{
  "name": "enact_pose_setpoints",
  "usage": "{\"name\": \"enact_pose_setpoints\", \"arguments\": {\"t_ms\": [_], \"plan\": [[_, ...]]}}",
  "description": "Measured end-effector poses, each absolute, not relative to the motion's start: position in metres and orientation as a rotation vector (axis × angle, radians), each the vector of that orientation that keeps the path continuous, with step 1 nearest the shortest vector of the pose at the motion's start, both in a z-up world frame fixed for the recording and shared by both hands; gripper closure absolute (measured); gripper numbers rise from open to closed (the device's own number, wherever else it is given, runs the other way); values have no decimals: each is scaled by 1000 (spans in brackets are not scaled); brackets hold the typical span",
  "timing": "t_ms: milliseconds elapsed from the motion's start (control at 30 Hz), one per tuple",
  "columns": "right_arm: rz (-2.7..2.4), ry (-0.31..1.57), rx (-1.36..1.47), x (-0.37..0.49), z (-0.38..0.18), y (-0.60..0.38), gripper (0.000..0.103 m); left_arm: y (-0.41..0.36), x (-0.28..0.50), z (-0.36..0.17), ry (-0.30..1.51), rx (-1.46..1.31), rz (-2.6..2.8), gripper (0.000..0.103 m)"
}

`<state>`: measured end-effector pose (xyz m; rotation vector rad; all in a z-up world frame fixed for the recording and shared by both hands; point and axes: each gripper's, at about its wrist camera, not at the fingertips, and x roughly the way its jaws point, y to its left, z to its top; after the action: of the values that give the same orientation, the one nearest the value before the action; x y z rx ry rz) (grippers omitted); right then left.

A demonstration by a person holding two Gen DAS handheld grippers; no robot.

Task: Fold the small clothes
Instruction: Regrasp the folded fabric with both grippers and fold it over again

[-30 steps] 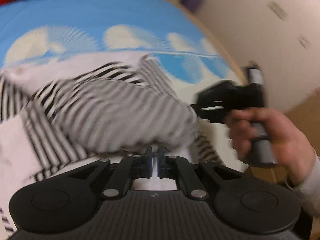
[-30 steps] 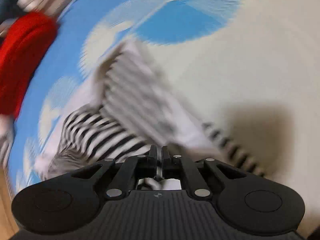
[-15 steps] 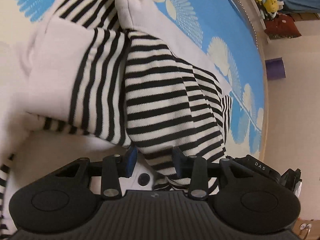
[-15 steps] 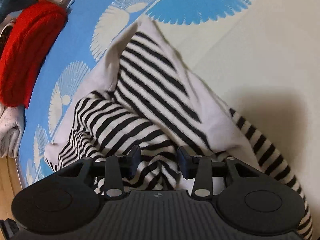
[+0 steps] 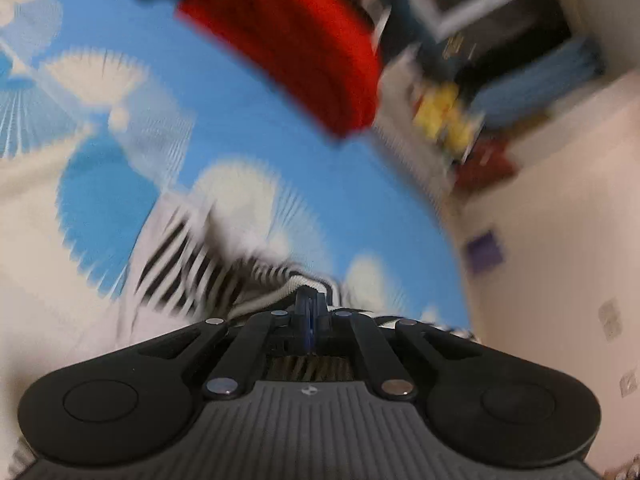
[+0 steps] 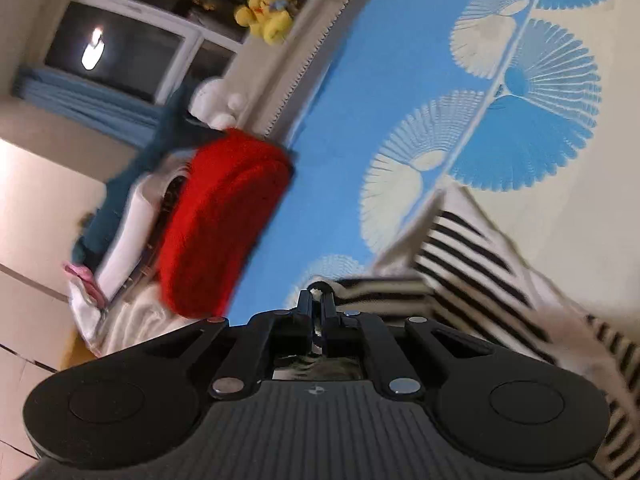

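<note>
1. Bedspread (image 6: 336, 128), blue with pale fan shapes, fills most of both wrist views and carries everything; a cream band of it runs along the 3 o'clock side of the right view.
2. Red knitted garment (image 6: 216, 224) lies folded at about 9 o'clock in the right view and 12 o'clock in the left (image 5: 288, 36), well apart from the work. Beyond it sits a yellow plush toy (image 6: 270, 8) near a dark window.
3. Striped garment (image 6: 468, 264), black and white, is the piece being folded. It lies on the bedspread toward 4 o'clock in the right view and 8 o'clock in the left (image 5: 188, 268), where motion blur smears its stripes.
4. Left claw (image 5: 309, 300) is pinched tight on a ribbed white edge of the striped garment.
5. Right claw (image 6: 318, 298) is likewise closed, a tuft of the fabric showing between its tips.
6. Judged step: both claws hold an edge, so a fold is under way, the cloth being carried over.
7. The next move likely calls for keeping the two held points level, laying the edge squarely on the rest, then letting go.
</note>
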<state>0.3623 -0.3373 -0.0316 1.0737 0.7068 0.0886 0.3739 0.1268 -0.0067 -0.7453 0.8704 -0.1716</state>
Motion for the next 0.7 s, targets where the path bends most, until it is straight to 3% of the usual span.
{"name": "enact_pose_setpoints", "arguments": {"t_ms": [100,200,233,267,333,367,400,600,633,667,700], "plan": [[-70,1062,900,372,-68,-326,99,115,379,-48,1174,-611,-132,102],[-168,1296,934,368,-112,-324,95,111,377,-70,1275,-577,-85,100],[-170,1294,918,369,-112,-322,95,112,377,-69,1258,-583,-81,93],[-156,1256,884,371,-105,-319,91,114,377,-68,1237,-602,-72,76],[-136,1169,825,374,-90,-315,72,122,376,-64,1193,-653,-63,52],[-137,1137,788,377,-82,-313,56,125,377,-63,1173,-675,-69,52],[-142,1124,765,379,-80,-312,51,123,378,-67,1162,-692,-78,52],[-119,1184,786,392,-107,-310,52,132,393,-85,1171,-765,-64,55],[-102,1198,793,398,-118,-305,53,132,393,-90,1178,-775,-65,69],[-83,1207,799,398,-120,-303,56,131,394,-93,1179,-780,-76,96],[-63,1207,801,398,-120,-300,67,131,395,-93,1172,-784,-79,99]]}}
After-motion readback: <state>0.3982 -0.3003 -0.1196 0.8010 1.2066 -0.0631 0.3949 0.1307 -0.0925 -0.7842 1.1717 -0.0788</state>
